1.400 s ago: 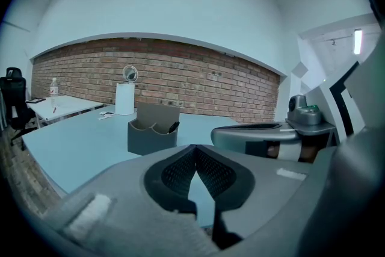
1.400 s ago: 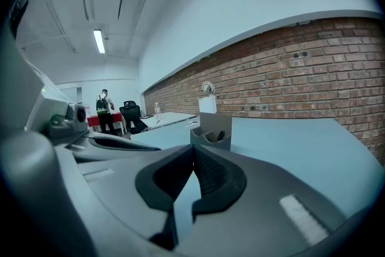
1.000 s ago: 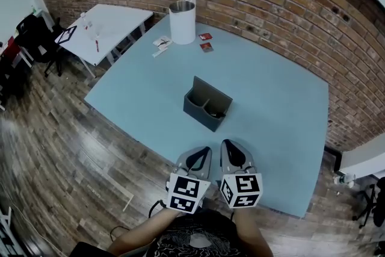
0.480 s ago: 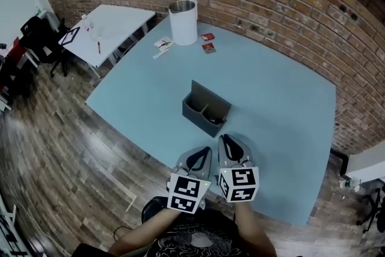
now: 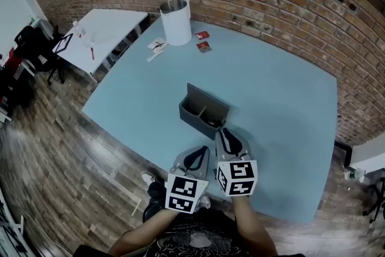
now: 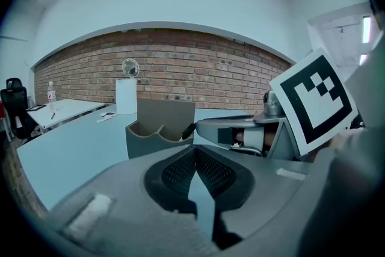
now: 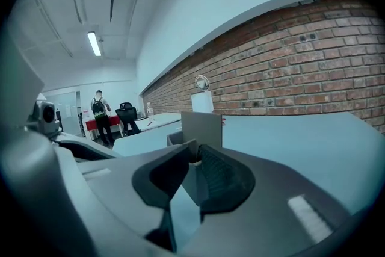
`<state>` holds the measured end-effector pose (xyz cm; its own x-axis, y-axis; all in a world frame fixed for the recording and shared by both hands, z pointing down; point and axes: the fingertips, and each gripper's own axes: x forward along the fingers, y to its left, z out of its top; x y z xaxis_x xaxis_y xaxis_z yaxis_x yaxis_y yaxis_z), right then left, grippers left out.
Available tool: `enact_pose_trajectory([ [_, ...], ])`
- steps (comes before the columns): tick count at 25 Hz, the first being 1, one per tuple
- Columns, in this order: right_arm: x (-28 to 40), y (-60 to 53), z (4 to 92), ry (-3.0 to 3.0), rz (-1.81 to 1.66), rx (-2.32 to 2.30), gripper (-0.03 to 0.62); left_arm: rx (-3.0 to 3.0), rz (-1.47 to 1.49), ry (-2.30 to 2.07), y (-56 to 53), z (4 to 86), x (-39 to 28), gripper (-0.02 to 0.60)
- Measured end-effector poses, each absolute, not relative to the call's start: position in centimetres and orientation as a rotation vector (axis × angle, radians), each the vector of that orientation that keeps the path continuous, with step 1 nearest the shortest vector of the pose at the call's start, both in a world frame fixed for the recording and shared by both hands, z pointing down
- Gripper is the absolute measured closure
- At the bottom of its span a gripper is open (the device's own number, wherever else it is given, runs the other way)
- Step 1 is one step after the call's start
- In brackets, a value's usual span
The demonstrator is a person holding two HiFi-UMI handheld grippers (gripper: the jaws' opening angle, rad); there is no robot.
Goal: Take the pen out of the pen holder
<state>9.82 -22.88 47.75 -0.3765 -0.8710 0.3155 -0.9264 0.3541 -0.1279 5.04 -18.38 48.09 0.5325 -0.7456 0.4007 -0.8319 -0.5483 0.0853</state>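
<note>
Right claw (image 5: 226, 134) clenched, empty, just short of the pen holder (image 5: 204, 99) | left claw (image 5: 198, 154) clenched, empty, farther from holder | pen (image 6: 188, 129) leans in holder's right compartment, tip poking out | we judge right claw nearer; it must open first.

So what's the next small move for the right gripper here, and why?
Probably open the tongs of the right gripper. They look closed with nothing in them, and they sit just short of the pen holder, whose right-hand compartment shows the end of a dark pen.
</note>
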Motion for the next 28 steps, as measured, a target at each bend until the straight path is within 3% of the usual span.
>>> enact_pose_trajectory([
  [7, 10.2, -24.2, 48.8, -2.379, 0.453, 1.68, 0.526, 2.525, 0.475, -1.282, -19.7, 48.7, 4.8, 0.577],
  [28, 10.1, -25.1, 49.4, -2.344, 0.441, 1.722, 0.546, 2.584, 0.466, -1.136, -22.8, 49.3, 5.4, 0.577],
])
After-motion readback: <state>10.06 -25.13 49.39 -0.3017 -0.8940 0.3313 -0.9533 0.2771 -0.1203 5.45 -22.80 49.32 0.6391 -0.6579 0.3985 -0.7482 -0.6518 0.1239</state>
